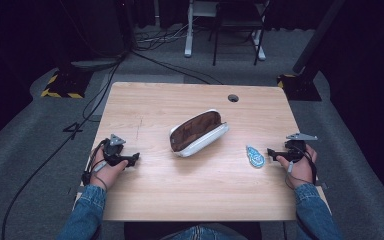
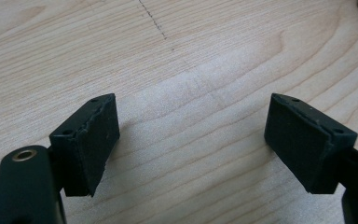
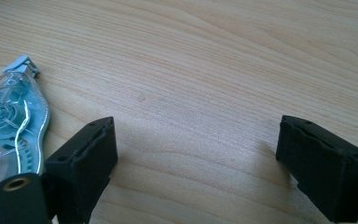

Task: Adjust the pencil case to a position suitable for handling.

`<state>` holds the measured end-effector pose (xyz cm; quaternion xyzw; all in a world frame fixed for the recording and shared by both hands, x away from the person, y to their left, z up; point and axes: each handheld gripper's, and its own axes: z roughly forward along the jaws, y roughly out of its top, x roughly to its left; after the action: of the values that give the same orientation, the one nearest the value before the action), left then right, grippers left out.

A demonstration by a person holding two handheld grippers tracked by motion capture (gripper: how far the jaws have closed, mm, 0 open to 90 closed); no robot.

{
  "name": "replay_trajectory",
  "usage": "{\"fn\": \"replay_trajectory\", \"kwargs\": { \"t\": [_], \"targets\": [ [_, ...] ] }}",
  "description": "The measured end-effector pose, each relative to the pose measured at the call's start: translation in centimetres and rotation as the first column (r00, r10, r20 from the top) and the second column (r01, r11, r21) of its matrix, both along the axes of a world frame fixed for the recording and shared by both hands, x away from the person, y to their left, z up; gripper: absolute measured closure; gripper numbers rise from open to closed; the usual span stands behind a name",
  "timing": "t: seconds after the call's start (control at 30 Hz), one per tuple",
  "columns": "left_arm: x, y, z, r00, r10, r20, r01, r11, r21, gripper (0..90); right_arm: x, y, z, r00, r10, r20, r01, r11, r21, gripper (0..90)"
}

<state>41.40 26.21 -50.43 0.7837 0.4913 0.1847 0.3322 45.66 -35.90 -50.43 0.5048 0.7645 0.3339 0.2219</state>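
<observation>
On the wooden tabletop (image 1: 195,185), teal correction tape dispenser (image 1: 255,156) just beside right tongs (image 1: 272,154), print too cropped to read, open pencil case (image 1: 198,133) mid-table, left tongs (image 1: 135,158) likewise gaping, both empty.

Open pencil case (image 1: 198,133) blocks the table's (image 1: 180,195) centre.

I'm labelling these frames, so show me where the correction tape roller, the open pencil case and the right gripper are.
correction tape roller (image 1: 255,156): high view, middle of its blue body.
open pencil case (image 1: 196,131): high view, its brown lining.
right gripper (image 1: 270,152): high view, between its jaw tips, beside the roller.
</observation>
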Motion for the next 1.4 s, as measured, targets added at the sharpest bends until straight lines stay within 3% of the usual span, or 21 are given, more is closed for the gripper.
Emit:
{"fn": "replay_trajectory", "kwargs": {
  "t": [0.2,0.4,0.73,1.1,1.33,1.4],
  "targets": [
    [0.2,0.1,0.5,0.9997,0.001,-0.023,-0.002,0.9996,-0.028,24.4,0.0,0.0,0.0,1.0,0.0,0.0,0.0,1.0,0.004,12.9],
    [0.6,-0.1,1.5,1.0,0.0,-0.002,-0.001,0.9991,-0.042,25.7,0.1,-0.1,0.0,1.0,0.007,0.003,-0.007,1.0,0.005,13.7],
    [0.6,-1.5,4.1,0.9981,-0.04,0.046,0.044,0.9966,-0.069,27.8,0.1,-0.1,0.0,0.9999,0.011,0.001,-0.011,1.0,0.005,13.8],
    [1.1,-3.0,5.8,0.9946,-0.089,0.053,0.094,0.9908,-0.098,28.1,0.1,-0.1,0.0,0.9999,0.012,0.003,-0.012,1.0,0.005,14.0],
    [1.0,-4.8,7.1,0.9857,-0.148,0.081,0.156,0.982,-0.107,28.3,0.1,-0.1,0.0,0.9996,0.027,0.006,-0.027,1.0,0.006,15.4],
    [0.9,-5.8,7.9,0.9789,-0.176,0.103,0.188,0.9754,-0.115,28.5,0.1,-0.1,0.0,0.9996,0.027,0.006,-0.027,1.0,0.007,15.4]
  ]
}}
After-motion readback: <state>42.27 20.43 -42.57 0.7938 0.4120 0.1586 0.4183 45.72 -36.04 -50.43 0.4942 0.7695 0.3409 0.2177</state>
